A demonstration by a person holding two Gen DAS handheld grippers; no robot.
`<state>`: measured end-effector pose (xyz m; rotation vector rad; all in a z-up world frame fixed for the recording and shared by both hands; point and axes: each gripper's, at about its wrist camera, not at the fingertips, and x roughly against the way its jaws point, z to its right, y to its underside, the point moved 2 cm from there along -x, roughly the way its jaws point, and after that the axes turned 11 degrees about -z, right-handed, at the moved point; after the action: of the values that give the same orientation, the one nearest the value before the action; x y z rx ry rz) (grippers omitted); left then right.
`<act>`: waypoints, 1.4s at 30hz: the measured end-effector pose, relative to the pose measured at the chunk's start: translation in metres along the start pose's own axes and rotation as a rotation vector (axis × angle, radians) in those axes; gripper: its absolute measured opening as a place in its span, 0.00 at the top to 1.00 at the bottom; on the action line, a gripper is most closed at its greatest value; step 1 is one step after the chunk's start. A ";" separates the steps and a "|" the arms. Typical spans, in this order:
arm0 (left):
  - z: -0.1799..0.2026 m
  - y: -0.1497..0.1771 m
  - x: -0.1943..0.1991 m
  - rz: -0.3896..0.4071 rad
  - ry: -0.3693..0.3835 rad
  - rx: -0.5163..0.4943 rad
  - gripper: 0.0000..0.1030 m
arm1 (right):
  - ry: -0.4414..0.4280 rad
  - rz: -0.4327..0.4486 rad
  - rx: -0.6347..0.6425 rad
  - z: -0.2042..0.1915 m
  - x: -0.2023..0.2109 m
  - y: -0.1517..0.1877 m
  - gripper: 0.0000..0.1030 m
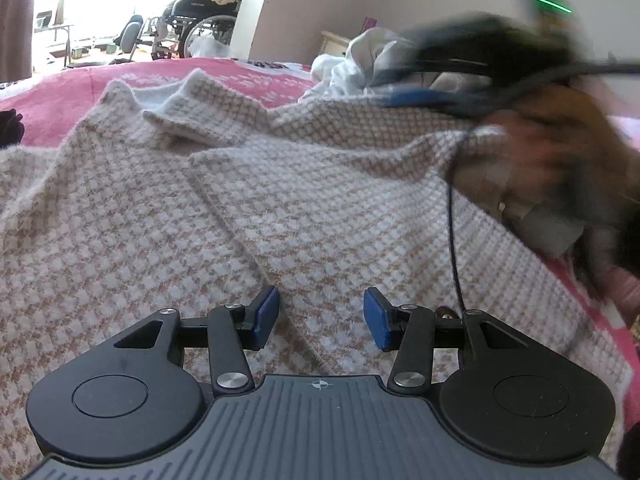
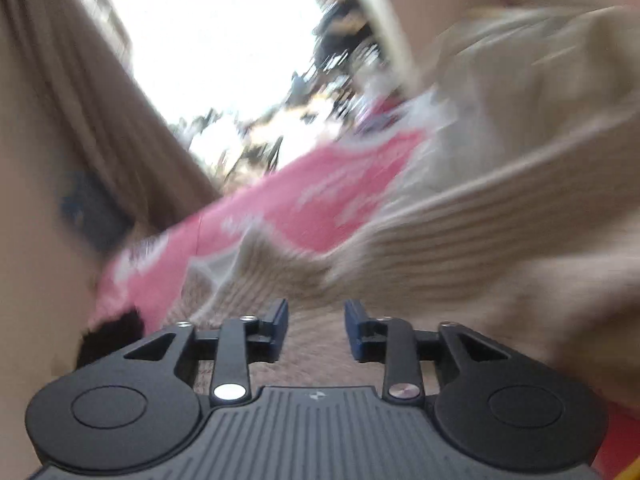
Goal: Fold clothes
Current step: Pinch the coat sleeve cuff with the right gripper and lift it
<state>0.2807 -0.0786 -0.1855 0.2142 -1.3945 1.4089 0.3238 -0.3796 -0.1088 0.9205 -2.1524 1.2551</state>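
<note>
A beige-and-white houndstooth knit sweater (image 1: pixel 168 208) lies spread over the pink patterned bedspread (image 1: pixel 72 92), one panel folded across its middle, with a heap of pale clothes (image 1: pixel 352 64) at the far edge. The left gripper (image 1: pixel 319 316) hovers low over the near knit, jaws apart, nothing between them. The right gripper (image 2: pixel 316 330), badly blurred, also stands apart and empty above the sweater's right side. To fold well, I'd judge, pin the crease with the left and carry the next edge over evenly, smoothing the wrinkles.

Beige-and-white houndstooth knit sweater (image 1: pixel 168 208), spread rumpled, partly folded, on pink bedspread (image 1: pixel 72 92)
</note>
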 end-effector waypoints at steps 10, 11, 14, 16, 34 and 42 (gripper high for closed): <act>0.014 0.003 0.005 0.051 0.024 -0.005 0.55 | 0.272 0.397 -0.398 0.165 0.205 0.015 0.56; 0.015 0.003 0.003 0.042 0.011 -0.013 0.55 | 0.306 0.417 -0.387 0.172 0.213 0.007 0.54; 0.015 0.006 -0.002 0.021 -0.008 -0.017 0.55 | 0.405 0.427 -0.317 0.187 0.222 -0.024 0.49; 0.014 0.007 -0.004 0.016 -0.011 -0.019 0.55 | 0.428 0.391 -0.288 0.199 0.218 -0.044 0.44; 0.015 0.011 -0.013 0.018 -0.016 -0.066 0.54 | 0.549 0.170 -0.148 0.195 0.185 -0.093 0.88; 0.016 0.009 -0.013 0.003 -0.028 -0.060 0.54 | 0.421 0.251 0.234 0.051 0.211 -0.096 0.89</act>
<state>0.2707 -0.0952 -0.1956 0.1937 -1.4581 1.3688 0.2533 -0.5242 0.0664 0.4215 -1.8492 1.6799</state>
